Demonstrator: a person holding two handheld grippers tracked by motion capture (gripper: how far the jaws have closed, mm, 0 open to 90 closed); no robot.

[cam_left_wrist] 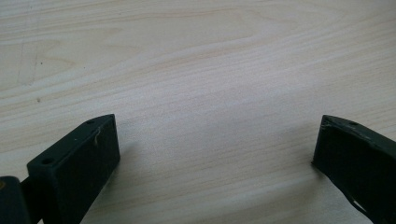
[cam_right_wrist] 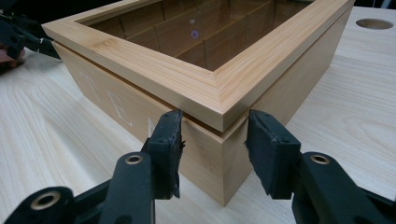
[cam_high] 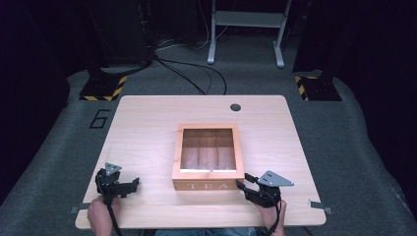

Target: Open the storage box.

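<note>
At the middle of the bench sits the tea box, its glass lid down over 3 compartments, with a round hole in the benchtop behind it and nothing lying between the box and either tool. From above, the right tool reaches the box's near right corner while the left tool rests well apart to the left, a hand behind it. Up close, the right tool has its 2 pads set either side of that corner just under the lid's edge, pressing or nearly so, whereas the left tool stands wide apart over bare wood.
</note>
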